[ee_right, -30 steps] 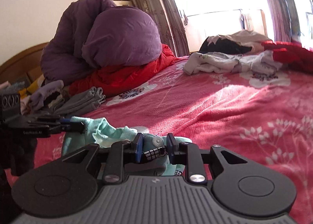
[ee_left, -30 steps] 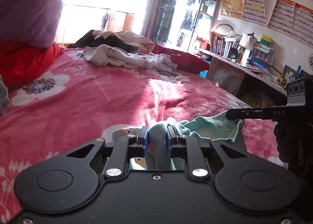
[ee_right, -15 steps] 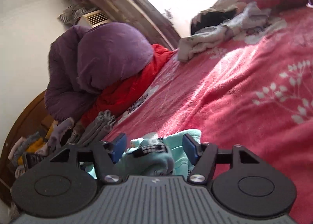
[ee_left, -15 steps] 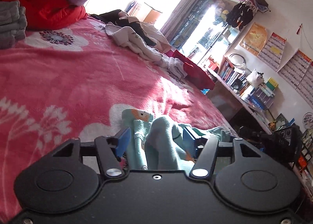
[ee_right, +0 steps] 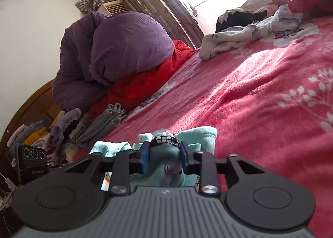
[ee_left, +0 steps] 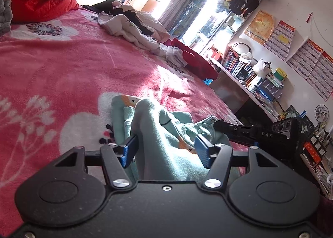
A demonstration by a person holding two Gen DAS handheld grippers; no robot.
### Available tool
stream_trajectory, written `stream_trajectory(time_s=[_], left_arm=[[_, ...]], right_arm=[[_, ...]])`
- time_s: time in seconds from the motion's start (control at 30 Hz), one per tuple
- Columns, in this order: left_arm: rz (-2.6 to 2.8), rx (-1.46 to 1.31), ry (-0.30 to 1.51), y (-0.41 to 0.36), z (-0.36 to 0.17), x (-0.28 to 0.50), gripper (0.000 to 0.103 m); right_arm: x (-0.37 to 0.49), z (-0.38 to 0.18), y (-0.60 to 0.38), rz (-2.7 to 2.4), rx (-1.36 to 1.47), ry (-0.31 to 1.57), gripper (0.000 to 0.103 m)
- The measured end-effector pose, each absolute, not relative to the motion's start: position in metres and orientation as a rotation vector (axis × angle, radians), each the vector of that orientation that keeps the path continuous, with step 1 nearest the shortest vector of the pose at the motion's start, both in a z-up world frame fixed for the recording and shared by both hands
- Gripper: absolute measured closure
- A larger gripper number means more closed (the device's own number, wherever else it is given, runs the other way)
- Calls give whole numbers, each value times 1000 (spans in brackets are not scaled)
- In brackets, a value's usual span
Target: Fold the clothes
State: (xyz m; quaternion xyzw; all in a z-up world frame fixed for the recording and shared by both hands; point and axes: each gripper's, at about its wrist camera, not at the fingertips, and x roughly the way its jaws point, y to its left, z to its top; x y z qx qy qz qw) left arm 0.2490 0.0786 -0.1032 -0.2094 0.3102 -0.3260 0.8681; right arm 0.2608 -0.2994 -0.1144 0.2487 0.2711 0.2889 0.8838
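Observation:
A mint-green child's garment [ee_left: 158, 134] with orange and white print lies bunched on the pink flowered blanket [ee_left: 62, 67]. My left gripper [ee_left: 165, 150] is open, its blue pads wide apart on either side of a raised fold. The right gripper's black body shows in the left wrist view [ee_left: 249, 132], touching the garment's far end. In the right wrist view, my right gripper [ee_right: 164, 154] has its pads pressed against a bunch of the same garment [ee_right: 166, 150], with a checked patch on top.
A pile of unfolded pale and black clothes [ee_left: 133, 24] lies far across the bed. Purple and red bedding [ee_right: 116, 51] and folded grey clothes [ee_right: 100, 125] sit at the headboard side. A cluttered bookshelf [ee_left: 249, 71] runs along the bed's right edge.
Both grippers opened from a tight grip on the garment half a second ago. The left has stayed wide open; the right has narrowed onto a bunch again. Both views have tilted.

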Motion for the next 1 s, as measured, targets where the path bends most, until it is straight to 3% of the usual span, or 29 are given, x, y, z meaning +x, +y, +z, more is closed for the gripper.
stream_trajectory(time_s=[0.13,0.23,0.3,0.4,0.47,0.53,0.57,0.6,0.63,1.0], left_arm=[[-671,-447,656,81,-106,251,45],[-668,-457,655,83,-105,249,45],[-668,-461,658,84,-104,247,45],[-674,-459,665,85,-103,243,45],[-682,-443,672,84,-103,241,47],[-671,-429,680,83,-105,240,73],[-664,-432,678,83,-105,240,76],[-658,-435,675,83,-105,240,86],[-652,-439,672,84,-106,241,88],[-641,-506,555,80,-97,269,91]], right_arm=[[272,-122,-301,559,621,620,73],[269,-127,-306,559,718,617,60],[261,-125,-311,565,755,602,38],[242,-122,-313,554,714,607,36],[229,-122,-309,549,650,617,43],[221,-124,-305,560,613,620,64],[221,-126,-303,574,615,625,78],[221,-127,-303,581,617,627,86],[222,-128,-302,587,622,630,90],[244,-121,-310,560,695,517,93]])
